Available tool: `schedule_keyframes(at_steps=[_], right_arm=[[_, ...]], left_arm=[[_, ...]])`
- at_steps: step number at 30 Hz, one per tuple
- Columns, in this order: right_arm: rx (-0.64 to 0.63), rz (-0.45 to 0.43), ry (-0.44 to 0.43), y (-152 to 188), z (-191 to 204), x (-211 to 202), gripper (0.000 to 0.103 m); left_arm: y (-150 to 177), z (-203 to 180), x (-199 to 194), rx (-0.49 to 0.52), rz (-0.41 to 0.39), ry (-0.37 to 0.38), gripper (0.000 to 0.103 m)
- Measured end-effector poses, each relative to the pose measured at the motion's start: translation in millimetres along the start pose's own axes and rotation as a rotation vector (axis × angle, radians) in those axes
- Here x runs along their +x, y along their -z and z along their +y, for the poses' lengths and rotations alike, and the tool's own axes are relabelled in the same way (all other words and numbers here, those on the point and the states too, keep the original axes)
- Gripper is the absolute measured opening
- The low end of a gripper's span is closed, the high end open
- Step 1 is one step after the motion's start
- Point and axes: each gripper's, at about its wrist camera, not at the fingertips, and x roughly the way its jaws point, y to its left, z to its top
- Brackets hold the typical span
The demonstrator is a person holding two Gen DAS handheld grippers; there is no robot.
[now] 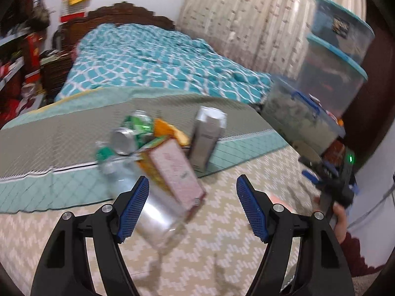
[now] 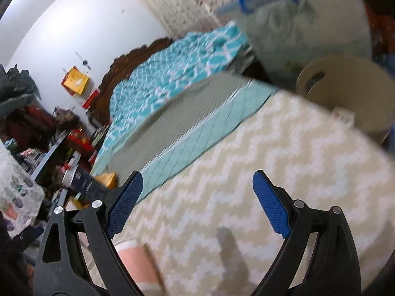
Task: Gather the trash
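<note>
- Nearest to us in the left wrist view, our left gripper [image 1: 192,207] stands wide, its blue pads well apart and pressing on nothing.
- A clear plastic bag [image 1: 158,212] full of trash sits just ahead of the left pad and partly behind it; whether the pad touches it we cannot tell through the blur.
- In the bag we see a pink carton [image 1: 177,172] tilted toward us, an orange packet [image 1: 170,129] behind it, and a crushed green can [image 1: 134,129] with its silver end facing us.
- A grey carton [image 1: 208,138] stands upright just beside the bag, at the edge of the mat.
- All of this rests on a bed covered by a cream zigzag sheet [image 1: 246,234], with a grey-green quilted mat [image 1: 74,133] lying across it farther off.
- At the right edge of that view a hand [image 1: 339,219] holds our right gripper [image 1: 318,170], seen only from the side and blurred.
- In the right wrist view the right gripper [image 2: 197,204] is spread wide, with nothing between its pads, only the zigzag sheet below.
- To its far left a dark blue box [image 2: 86,185] and an orange packet [image 2: 107,178] lie at the mat's edge.
- Up to the right stands a cream round bin [image 2: 350,98], past the bed's edge.
- Beyond the mat lies a teal patterned blanket [image 1: 148,59], then a carved wooden headboard [image 1: 128,14].
- Stacked clear storage tubs [image 1: 338,56] with blue lids stand at the right, before a pale curtain [image 1: 246,19].
</note>
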Motion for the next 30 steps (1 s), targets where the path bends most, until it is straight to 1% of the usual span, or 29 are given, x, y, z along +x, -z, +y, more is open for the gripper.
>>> schedule_keyframes(at_steps=[3,5,9,13,16,17,18,20,21,22,24,26,28,29,30], right_arm=[[-0.029,0.031,-0.007,12.7,11.9,6.8,0.090],[-0.045,0.054,-0.018,19.3,19.6,10.6,0.090],[-0.091,0.075,-0.046,24.6,40.8,13.4,0.090],[-0.154,0.105,-0.084,27.1,72.0,15.5,0.090],[-0.251,0.149,-0.116,30.9,107.0,20.0,0.090],[-0.301,0.172,-0.124,33.1,122.7,24.8,0.090],[-0.344,0.196,-0.135,37.3,137.7,30.5,0.090],[-0.404,0.254,-0.165,45.7,163.4,43.0,0.090],[-0.422,0.282,-0.181,51.2,172.3,47.4,0.090],[-0.435,0.303,-0.190,55.7,179.8,52.0,0.090],[-0.462,0.346,-0.205,64.9,195.8,63.9,0.090],[-0.478,0.364,-0.207,71.6,204.1,72.5,0.090],[-0.477,0.388,-0.191,76.2,210.1,86.0,0.090],[-0.473,0.399,-0.187,78.3,210.6,90.3,0.090],[-0.465,0.417,-0.170,80.7,212.6,99.0,0.090]], left_arm=[[4.0,21.5,-8.1,-0.040,-0.012,-0.042,0.070],[8.6,35.6,-9.1,-0.076,-0.007,-0.058,0.070],[18.4,57.2,1.6,-0.153,0.044,-0.025,0.069],[21.9,57.2,18.5,-0.167,0.085,0.024,0.070],[24.7,54.7,37.4,-0.173,0.131,0.035,0.070],[23.9,54.1,45.4,-0.178,0.146,0.040,0.070],[24.0,53.9,51.5,-0.184,0.154,0.042,0.072],[19.8,54.7,63.6,-0.201,0.164,0.046,0.079],[18.2,54.9,69.3,-0.210,0.167,0.044,0.085],[19.1,55.2,73.2,-0.219,0.171,0.038,0.088],[20.5,57.2,81.7,-0.237,0.188,0.026,0.089],[24.6,60.2,86.6,-0.245,0.202,0.026,0.089],[28.3,62.6,89.2,-0.250,0.207,0.015,0.081],[29.1,63.8,88.7,-0.242,0.202,0.020,0.079],[31.6,66.0,84.0,-0.239,0.194,0.041,0.075]])
